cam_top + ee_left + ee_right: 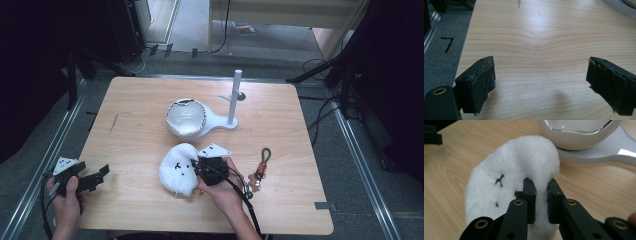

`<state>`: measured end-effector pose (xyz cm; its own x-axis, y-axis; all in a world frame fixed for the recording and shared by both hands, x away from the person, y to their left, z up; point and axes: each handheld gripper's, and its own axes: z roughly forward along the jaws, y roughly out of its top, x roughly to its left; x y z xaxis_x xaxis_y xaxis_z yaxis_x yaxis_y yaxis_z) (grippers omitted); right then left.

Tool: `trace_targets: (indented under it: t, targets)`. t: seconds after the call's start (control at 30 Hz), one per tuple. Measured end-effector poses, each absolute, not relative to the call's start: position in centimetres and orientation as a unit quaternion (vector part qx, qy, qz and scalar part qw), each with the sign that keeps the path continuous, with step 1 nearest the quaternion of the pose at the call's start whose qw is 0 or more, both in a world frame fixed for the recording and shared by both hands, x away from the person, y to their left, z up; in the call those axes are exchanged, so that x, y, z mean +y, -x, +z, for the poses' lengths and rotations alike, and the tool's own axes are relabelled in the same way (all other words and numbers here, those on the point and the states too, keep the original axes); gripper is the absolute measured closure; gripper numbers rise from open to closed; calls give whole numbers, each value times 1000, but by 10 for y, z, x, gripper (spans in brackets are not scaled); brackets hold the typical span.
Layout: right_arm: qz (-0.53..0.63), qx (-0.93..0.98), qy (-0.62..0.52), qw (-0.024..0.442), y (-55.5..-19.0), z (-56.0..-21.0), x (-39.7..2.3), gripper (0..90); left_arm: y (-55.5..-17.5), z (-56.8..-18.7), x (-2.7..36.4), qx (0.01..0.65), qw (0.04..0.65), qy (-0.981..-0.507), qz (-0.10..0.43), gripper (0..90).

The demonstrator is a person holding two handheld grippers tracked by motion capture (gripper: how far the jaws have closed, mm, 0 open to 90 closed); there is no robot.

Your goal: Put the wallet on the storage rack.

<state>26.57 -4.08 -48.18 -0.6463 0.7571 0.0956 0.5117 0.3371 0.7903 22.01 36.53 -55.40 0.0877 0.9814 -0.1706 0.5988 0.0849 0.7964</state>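
High view
Table: a light wooden table (145, 115) with rounded corners, on a grey floor.
Plush toy: a white plush toy (177, 167) with a small dark stitched face lies on the near middle of the table, just in front of the bowl.
Right gripper: the right gripper (199, 170) sits at the toy's right edge, held in the right hand (225, 187); its jaws are hidden against the fur here.
Left gripper: the left gripper (102, 175) rests at the near left edge of the table in the left hand (65, 197), well apart from the toy.
Bowl: a glossy white bowl (186, 117) sits on a flat white stand with an upright white post (233, 97) at its right end.
Keychain: a keychain (260, 172) with a green loop lies to the right of the right hand.

Left gripper view
Jaws: the two black padded jaws stand wide apart with bare wood between them, nothing held.
Floor: a grey floor strip (441, 50) runs along the table's left edge.

Right gripper view
Jaws: the two black jaws are drawn close together, pinching a fold of the plush toy (524, 162) near its face.
Toy position: the toy's far edge lies just beside the bowl (576, 135) and its white base (609, 152).
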Motion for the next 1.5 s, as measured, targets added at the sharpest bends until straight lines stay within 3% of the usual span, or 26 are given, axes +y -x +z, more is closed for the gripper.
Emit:
trace_targets:
  t: [0.7,1.5]
  targets:
    - [459,762,-403,217,-277,-437,-51,818,-221,-554,366,629,386,-629,245,94]
    - [445,735,-405,312,-310,-423,-45,814,-221,-554,366,630,387,-627,245,94]
